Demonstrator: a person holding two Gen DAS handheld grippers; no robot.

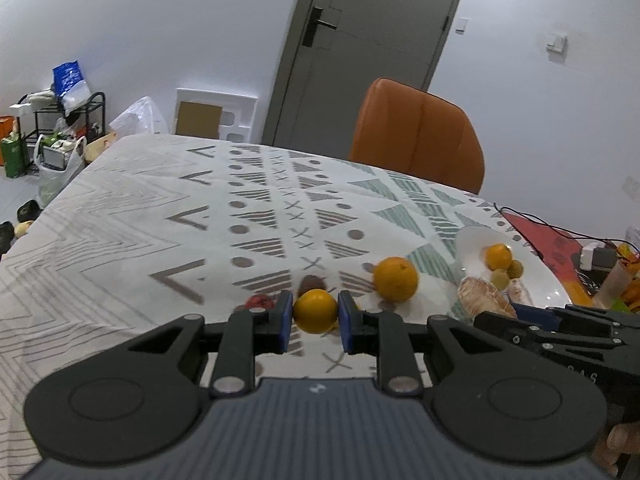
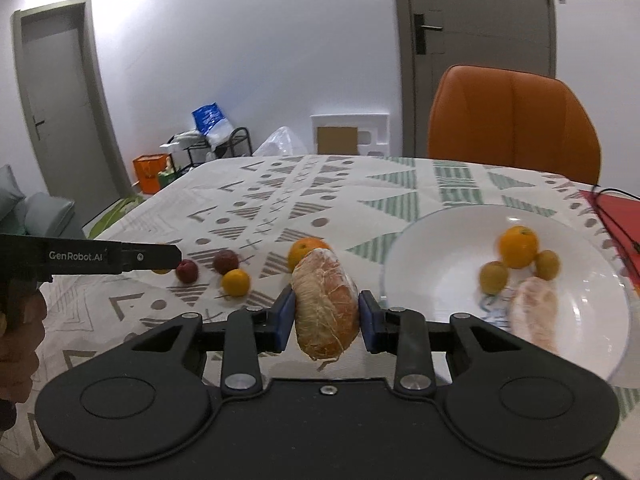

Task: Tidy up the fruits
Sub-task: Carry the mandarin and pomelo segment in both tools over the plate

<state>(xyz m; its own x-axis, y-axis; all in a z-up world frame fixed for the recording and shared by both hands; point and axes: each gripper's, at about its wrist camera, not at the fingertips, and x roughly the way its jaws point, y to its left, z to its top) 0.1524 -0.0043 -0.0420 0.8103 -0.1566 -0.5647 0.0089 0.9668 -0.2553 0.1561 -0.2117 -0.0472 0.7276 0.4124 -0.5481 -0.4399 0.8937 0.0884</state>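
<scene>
two grippers, both loaded: my right gripper [image 2: 324, 316] is clamped on a peeled pomelo segment [image 2: 325, 304], raised just left of the white plate [image 2: 440, 236]. my left gripper [image 1: 313, 318] is pinched around a small orange [image 1: 315, 311] over the tablecloth [image 1: 120, 216]. best move, i reckon: carry the segment over the rim, lower it beside the other segment [image 2: 534, 312], then let go gently. on the plate: one orange, two greenish fruits, one segment. on the cloth: one big orange [image 2: 306, 250], two dark red fruits.
</scene>
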